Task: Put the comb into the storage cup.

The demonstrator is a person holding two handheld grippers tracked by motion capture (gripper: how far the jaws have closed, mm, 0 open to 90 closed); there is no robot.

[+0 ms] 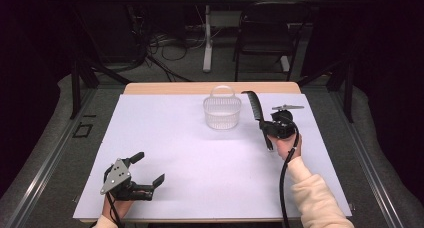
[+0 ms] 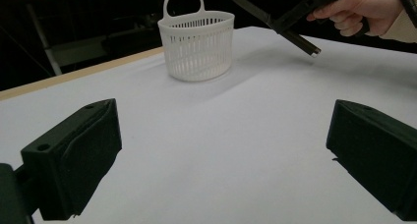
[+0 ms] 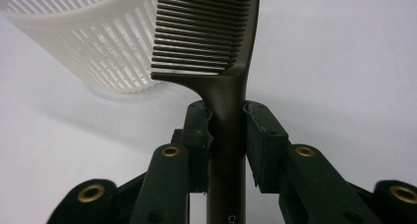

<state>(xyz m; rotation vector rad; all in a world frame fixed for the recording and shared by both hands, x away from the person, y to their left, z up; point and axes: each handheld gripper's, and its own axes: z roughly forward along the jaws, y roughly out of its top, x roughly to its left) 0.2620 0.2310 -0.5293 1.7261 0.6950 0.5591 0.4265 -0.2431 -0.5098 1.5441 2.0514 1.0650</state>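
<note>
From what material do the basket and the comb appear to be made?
Basket: probably white moulded plastic, slightly glossy; thin even slats and a one-piece loop handle suggest it.
Comb: likely dark hard plastic with a smooth, faintly shiny finish; its fine identical teeth look moulded. Coated metal cannot be excluded.

Your work surface is a wooden table [image 1: 150, 88] covered almost fully by a white sheet [image 1: 190, 163]; bare wood shows along the far edge. On the sheet stands one white slotted basket [image 1: 222, 112], upright, handle raised, near the far edge.
</note>
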